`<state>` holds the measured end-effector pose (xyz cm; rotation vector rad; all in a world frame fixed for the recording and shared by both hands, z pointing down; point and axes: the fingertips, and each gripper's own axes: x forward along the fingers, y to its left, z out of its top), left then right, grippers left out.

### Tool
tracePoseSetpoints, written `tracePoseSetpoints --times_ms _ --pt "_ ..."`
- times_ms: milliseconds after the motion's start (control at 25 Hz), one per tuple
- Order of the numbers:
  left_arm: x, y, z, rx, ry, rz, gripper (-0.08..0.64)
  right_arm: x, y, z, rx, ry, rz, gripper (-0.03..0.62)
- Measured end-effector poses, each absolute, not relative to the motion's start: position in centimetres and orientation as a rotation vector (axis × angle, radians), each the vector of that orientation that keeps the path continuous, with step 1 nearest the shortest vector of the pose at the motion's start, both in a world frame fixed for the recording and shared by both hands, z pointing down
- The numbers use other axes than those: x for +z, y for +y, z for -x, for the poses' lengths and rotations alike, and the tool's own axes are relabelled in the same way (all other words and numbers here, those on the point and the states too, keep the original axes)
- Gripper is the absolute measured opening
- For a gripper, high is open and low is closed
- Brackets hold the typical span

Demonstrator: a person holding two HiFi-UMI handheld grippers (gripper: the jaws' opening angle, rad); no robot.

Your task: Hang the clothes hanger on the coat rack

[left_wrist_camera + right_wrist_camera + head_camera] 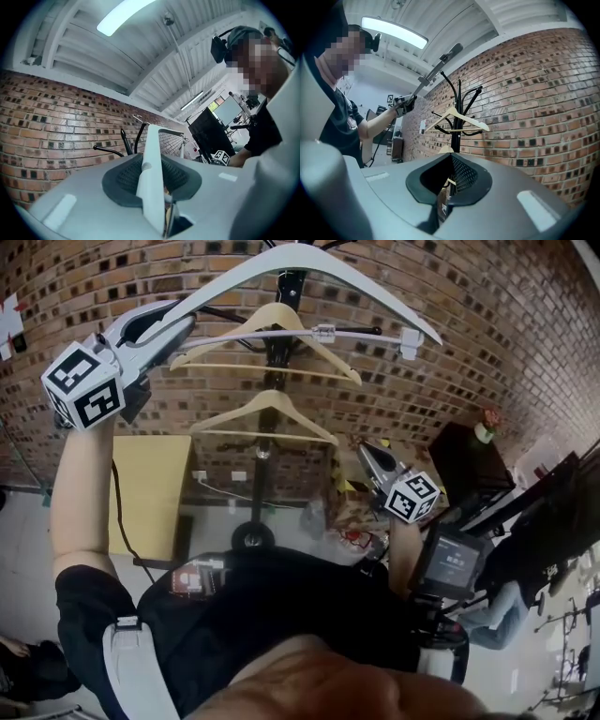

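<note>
Left gripper (pixel 176 331) squeezes one end of the white hanger (pixel 309 259), up high by the top of the coat rack (pixel 266 442). 2 wooden hangers (pixel 272 320) hang on that rack. Right gripper (pixel 372 457) is down low, jaws closed, holding nothing.

The head view looks steeply down over the person at the black metal coat rack (pixel 263 479) before the red brick wall (pixel 487 324). The left gripper view tilts up, close to them; the right gripper view faces both from farther off.
</note>
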<state>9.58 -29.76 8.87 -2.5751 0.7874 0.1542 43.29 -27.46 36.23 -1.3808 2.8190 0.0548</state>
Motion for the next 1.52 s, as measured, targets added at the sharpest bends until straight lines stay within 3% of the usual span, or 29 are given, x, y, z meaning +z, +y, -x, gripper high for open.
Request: tracePoseSetpoints --times_ms 1520 --pt "12.3 -39.8 -15.4 -0.089 0.878 2.518 0.104 38.0 -26.7 -44.7 0.005 2.785 1.440 0.014"
